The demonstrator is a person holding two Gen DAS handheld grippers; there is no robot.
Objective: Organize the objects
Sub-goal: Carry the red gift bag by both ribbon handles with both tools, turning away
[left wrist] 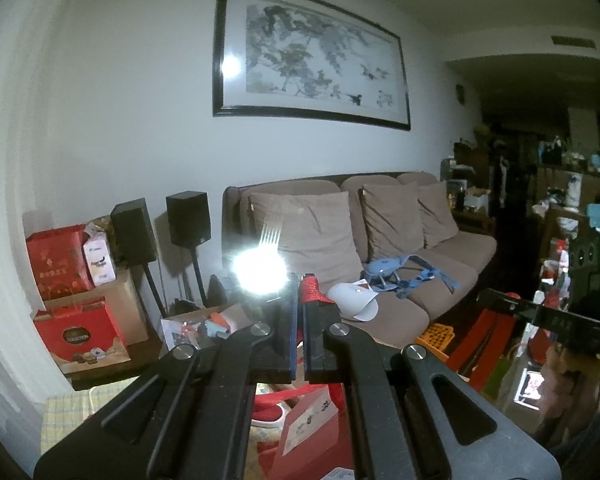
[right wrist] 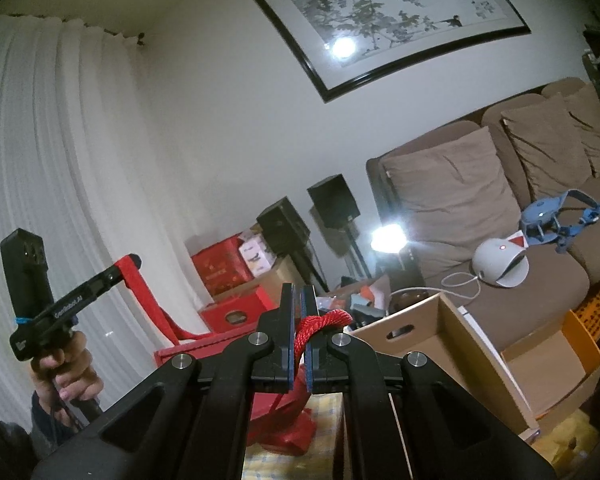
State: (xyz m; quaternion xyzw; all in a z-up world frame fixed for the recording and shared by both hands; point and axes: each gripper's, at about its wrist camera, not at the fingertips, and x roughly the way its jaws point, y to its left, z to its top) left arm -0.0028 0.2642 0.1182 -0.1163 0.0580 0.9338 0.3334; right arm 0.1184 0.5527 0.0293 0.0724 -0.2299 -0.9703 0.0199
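A red gift bag (left wrist: 300, 428) hangs below and between my two grippers, over a yellow checked cloth (right wrist: 328, 408). My left gripper (left wrist: 300, 286) is shut on the bag's red rope handle (left wrist: 313, 289), which sticks out above the pads. In the right wrist view, that same left gripper (right wrist: 130, 263) is at the left in a person's hand (right wrist: 68, 376), with a red band (right wrist: 148, 300) running down to the bag. My right gripper (right wrist: 299, 294) is shut on the other knotted red rope handle (right wrist: 324, 320). In the left wrist view, the right gripper (left wrist: 490, 295) appears at the right edge.
An open cardboard box (right wrist: 440, 344) stands just right of the bag, with an orange box (right wrist: 580, 344) beyond it. Behind are a brown sofa (left wrist: 380, 232) with a white device (right wrist: 500, 264) on it, two black speakers (left wrist: 188, 218), red gift boxes (left wrist: 76, 332) and a bright lamp (left wrist: 260, 270).
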